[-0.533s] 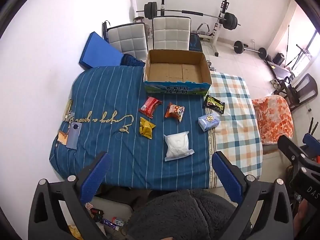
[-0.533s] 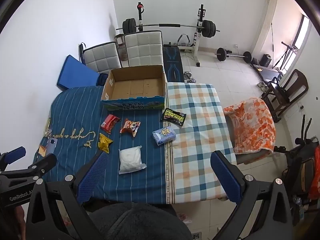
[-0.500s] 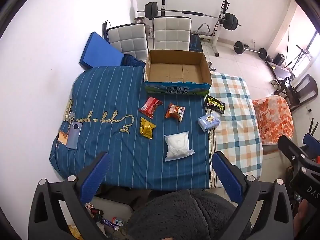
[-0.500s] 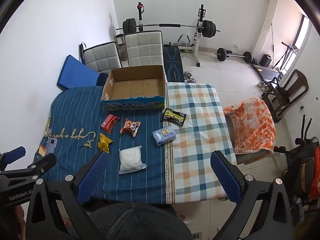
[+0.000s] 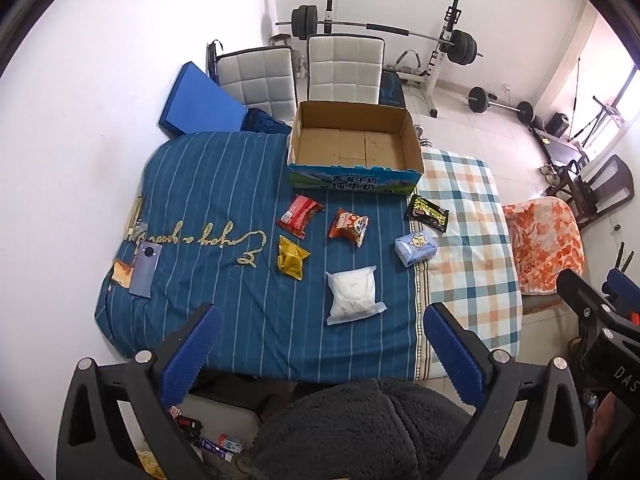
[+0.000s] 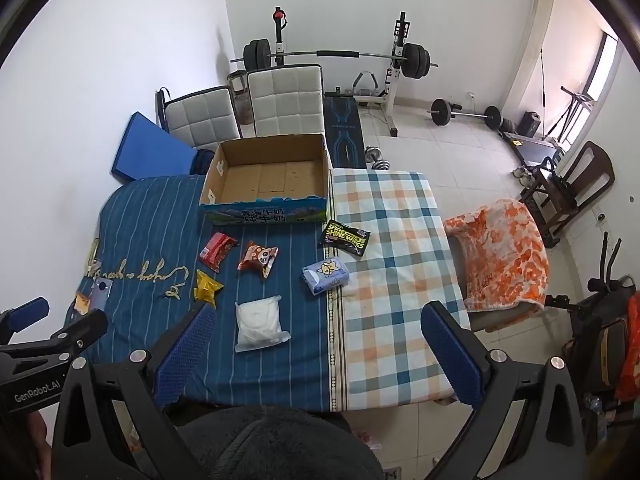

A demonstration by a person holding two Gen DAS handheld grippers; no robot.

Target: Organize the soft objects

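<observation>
An empty cardboard box stands at the far side of the bed. In front of it lie several soft packets: a red one, an orange panda one, a yellow one, a black one, a light blue tissue pack and a clear bag of white stuff. My left gripper is open and empty, high above the bed's near edge. My right gripper is open and empty at the same height.
A phone and small items lie at the bed's left edge. Two white chairs, a blue mat and a barbell rack stand behind the bed. An orange blanket covers a seat at the right.
</observation>
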